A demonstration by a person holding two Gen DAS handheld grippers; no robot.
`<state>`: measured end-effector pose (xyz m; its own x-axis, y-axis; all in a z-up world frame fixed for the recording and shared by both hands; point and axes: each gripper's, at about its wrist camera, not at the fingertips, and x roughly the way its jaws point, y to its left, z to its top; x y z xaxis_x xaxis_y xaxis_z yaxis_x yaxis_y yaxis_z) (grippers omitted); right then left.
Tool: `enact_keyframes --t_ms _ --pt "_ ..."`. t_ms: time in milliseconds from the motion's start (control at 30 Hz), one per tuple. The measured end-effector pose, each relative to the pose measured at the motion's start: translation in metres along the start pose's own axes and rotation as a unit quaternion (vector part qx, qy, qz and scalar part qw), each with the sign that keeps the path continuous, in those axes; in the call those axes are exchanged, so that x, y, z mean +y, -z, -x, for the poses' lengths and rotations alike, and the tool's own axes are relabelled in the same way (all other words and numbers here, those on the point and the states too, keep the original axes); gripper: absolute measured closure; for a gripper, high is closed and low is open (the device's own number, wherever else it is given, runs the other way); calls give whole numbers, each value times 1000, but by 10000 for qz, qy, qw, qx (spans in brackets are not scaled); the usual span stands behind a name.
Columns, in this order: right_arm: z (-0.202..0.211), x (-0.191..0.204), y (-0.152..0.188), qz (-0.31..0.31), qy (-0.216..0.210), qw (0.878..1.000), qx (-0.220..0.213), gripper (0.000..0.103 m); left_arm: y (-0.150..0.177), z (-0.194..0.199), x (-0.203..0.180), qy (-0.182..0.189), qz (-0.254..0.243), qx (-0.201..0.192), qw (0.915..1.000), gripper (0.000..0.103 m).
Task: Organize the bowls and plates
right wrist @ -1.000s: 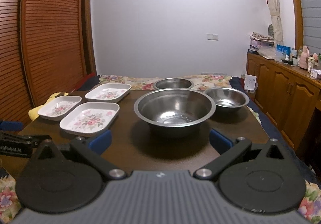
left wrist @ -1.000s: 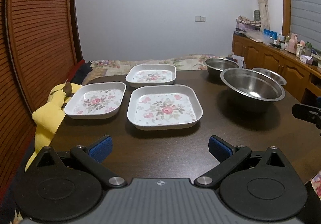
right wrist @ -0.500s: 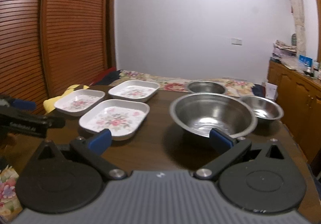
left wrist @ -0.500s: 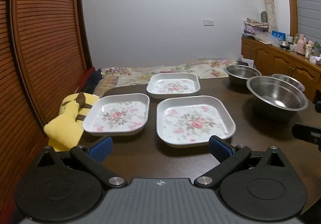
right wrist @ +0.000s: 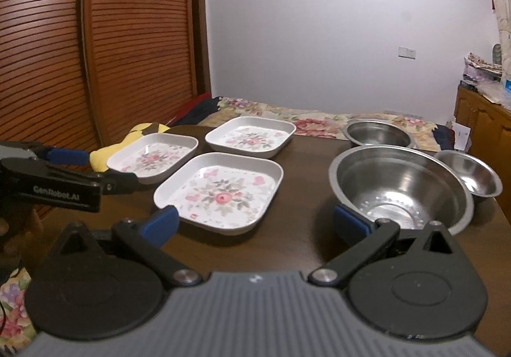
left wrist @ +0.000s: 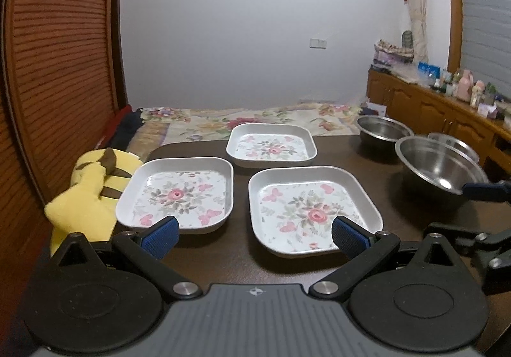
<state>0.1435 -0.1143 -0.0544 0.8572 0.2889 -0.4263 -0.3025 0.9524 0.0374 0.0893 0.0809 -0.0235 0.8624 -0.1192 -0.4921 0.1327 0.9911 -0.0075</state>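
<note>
Three white square plates with pink flowers lie on the dark table [left wrist: 223, 264]: a left plate [left wrist: 179, 194], a near plate [left wrist: 309, 213] and a far plate [left wrist: 271, 146]. Three steel bowls stand to the right: a large bowl [right wrist: 399, 187], a back bowl [right wrist: 378, 133] and a small bowl [right wrist: 469, 174]. My left gripper [left wrist: 254, 237] is open, just short of the two nearer plates. My right gripper [right wrist: 255, 222] is open, between the near plate [right wrist: 220, 190] and the large bowl. Both hold nothing.
A yellow plush toy [left wrist: 89, 190] lies off the table's left edge by a slatted wooden door [left wrist: 57, 69]. A floral bedspread [left wrist: 255, 120] lies behind the table. A wooden sideboard [left wrist: 447, 114] with small items runs along the right wall.
Both grippers moved forward and swung left, so the plates now look nearer. The left gripper's fingers reach the nearer plates' front edges. Nothing was grasped.
</note>
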Motion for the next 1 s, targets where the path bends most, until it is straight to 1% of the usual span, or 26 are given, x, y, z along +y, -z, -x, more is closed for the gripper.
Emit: enact_keyframes --t_ms 67,100,133,200,267,300,333,500,600,667,800,867,900,1000 --pt "-4 3 -1 33 -30 10000 23 4 -1 -4 3 53 73 22 10000 2" --pt "-7 5 -2 47 -61 10000 41 10 -1 -7 5 55 89 31 9999 4" --pt "-10 7 -3 54 -88 9999 86 12 -2 -9 6 68 108 43 9999 7" --pt "-16 8 -3 23 -143 9998 159 12 -1 -16 9 103 156 100 9998 13" --pt "-22 10 -2 24 -180 9996 220 13 0 -22 10 146 210 165 9995 21" --pt "-25 11 -2 36 -177 9995 241 15 0 -26 11 163 226 198 9994 24" --pt "-28 11 -2 37 -157 9995 270 17 1 -28 11 187 237 222 9993 30" --pt "-41 10 -4 -129 -160 9989 414 31 0 -34 8 308 254 274 9988 38" --pt "-46 9 -4 -173 -146 9987 455 35 -2 -36 7 376 279 267 9985 45" --pt "-49 11 -4 -136 -86 9988 463 38 -4 -39 6 376 255 282 9986 53" --pt "-58 10 -4 -194 2 9984 538 45 -5 -49 6 371 256 365 9983 62" --pt "-63 9 -4 -222 43 9981 567 47 -3 -54 4 382 237 412 9981 70" --pt "-64 9 -4 -236 53 9980 582 50 -3 -56 3 389 230 434 9980 71" --pt "-69 8 -4 -248 103 9978 603 53 -1 -61 3 308 259 471 9981 74"
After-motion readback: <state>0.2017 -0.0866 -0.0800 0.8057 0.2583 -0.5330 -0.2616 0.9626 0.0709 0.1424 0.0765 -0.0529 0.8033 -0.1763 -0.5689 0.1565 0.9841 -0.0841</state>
